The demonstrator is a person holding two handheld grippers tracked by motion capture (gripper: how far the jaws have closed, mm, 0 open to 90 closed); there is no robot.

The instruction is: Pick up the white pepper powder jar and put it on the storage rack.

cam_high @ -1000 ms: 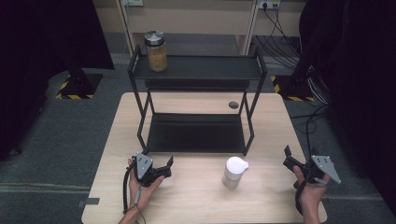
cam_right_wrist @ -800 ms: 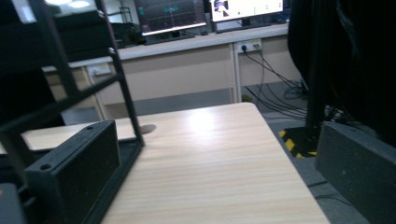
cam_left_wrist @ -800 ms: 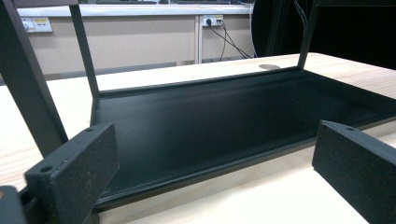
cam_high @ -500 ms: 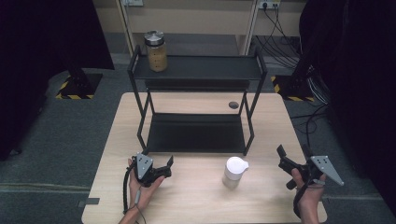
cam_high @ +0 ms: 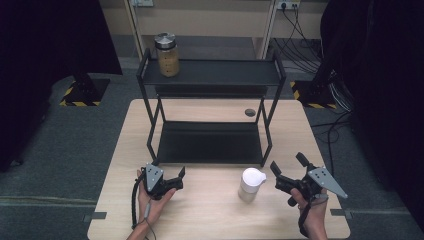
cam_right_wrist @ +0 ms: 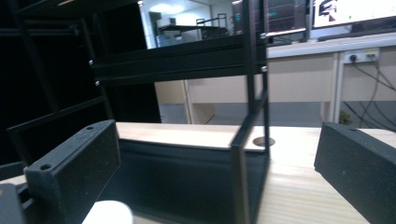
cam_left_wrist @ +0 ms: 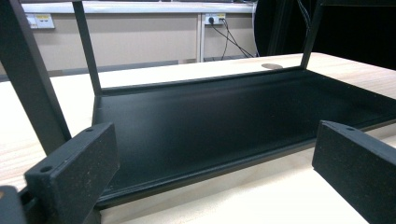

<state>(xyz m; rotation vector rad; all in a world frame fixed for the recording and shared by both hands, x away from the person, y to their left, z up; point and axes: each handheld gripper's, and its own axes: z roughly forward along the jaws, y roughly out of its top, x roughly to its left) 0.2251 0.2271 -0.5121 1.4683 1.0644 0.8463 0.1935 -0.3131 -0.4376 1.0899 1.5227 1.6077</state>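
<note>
Just left of the wide-open right gripper (cam_high: 288, 169) stands an upright white lidded plastic cup (cam_high: 250, 184); the left gripper (cam_high: 178, 179), also spread empty, sits farther away.

White cup (cam_high: 249, 183), black rack (cam_high: 210, 120), pale wood-grain table (cam_high: 215, 215), black tongs (cam_high: 289, 168).

Matt black metal shelf rack (cam_high: 210, 142), pale wood-grain table (cam_high: 210, 210).

Wooden table (cam_high: 210, 215) with black rack (cam_high: 210, 142) (two-tiered) and white cup (cam_high: 249, 184).
</note>
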